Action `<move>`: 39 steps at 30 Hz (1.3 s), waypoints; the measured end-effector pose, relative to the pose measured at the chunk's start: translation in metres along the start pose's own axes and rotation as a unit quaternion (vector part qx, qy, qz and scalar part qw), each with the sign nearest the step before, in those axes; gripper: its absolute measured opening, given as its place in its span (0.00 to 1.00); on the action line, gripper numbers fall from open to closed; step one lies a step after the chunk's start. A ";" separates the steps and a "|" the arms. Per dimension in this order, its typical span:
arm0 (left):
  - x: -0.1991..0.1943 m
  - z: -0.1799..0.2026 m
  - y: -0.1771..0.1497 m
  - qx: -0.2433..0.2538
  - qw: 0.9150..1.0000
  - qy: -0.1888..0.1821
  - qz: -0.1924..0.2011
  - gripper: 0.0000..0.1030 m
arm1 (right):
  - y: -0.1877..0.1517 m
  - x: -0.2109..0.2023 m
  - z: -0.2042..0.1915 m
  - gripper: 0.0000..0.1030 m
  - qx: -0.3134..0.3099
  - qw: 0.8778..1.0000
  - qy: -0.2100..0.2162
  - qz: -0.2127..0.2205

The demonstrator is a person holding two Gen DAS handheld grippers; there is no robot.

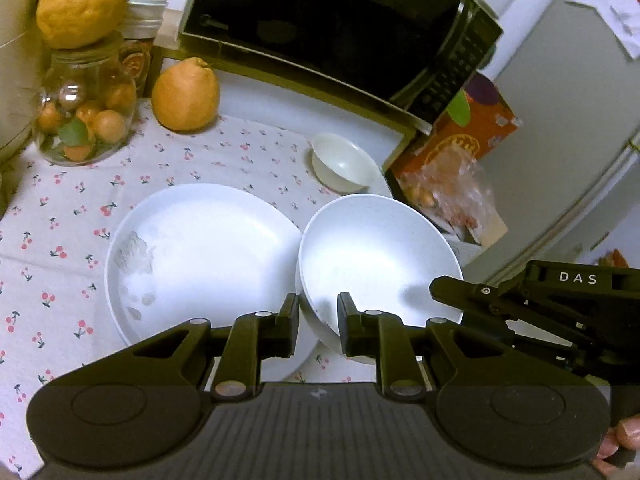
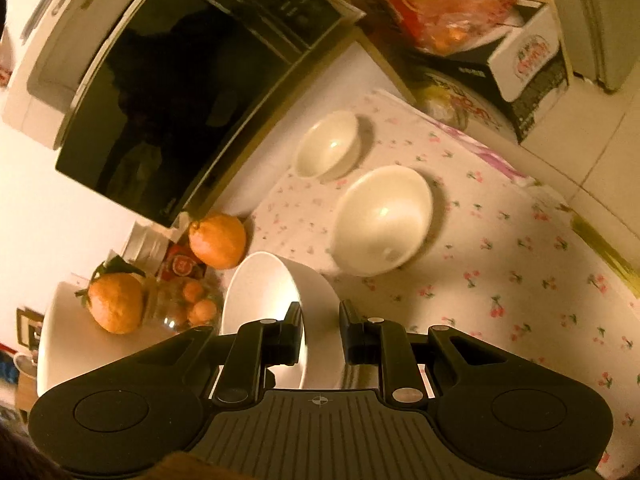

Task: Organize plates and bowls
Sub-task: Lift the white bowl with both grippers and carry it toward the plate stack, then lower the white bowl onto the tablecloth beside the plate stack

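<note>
From the left wrist, three white dishes lie on the cherry-print cloth [image 1: 60,216] in front of the microwave [image 1: 340,28]: one plate [image 1: 200,256], one large bowl [image 1: 380,256], one small bowl [image 1: 344,166]. The left gripper [image 1: 318,320] pinches the large bowl's near rim.

From the right wrist, two bowls stand free before the microwave [image 2: 180,112]: small bowl [image 2: 326,144] and medium bowl [image 2: 382,218]. The right gripper [image 2: 320,332] pinches the wall of a third, tilted bowl [image 2: 272,300].

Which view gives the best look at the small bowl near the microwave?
The right wrist view: the small bowl sits whole and unobstructed, standing apart from the microwave and the larger bowl. The left wrist view also shows it, but smaller, with its near rim hidden behind a bigger bowl.
</note>
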State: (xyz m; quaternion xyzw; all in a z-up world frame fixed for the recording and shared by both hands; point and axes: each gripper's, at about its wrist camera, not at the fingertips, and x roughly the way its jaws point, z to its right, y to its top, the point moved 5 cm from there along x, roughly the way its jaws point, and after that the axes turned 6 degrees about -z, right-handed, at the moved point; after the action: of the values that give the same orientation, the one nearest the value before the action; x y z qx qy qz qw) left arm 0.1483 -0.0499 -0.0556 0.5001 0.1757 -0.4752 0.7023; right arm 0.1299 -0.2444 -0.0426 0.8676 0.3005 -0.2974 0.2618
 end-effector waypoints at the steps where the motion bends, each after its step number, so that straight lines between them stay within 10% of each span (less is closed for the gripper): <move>1: 0.001 0.002 -0.003 0.003 1.000 -0.002 -0.004 0.17 | -0.001 -0.001 0.005 0.19 0.008 1.000 0.000 -0.003; 39: 0.053 0.032 -0.057 0.053 0.992 -0.014 -0.117 0.19 | 0.002 0.008 0.089 0.21 0.066 0.991 -0.100 -0.065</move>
State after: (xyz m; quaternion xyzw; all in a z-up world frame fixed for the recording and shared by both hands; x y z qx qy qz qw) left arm 0.1187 -0.1069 -0.1102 0.5061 0.1978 -0.5699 0.6163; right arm 0.1043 -0.2989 -0.1092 0.8276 0.3083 -0.4181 0.2128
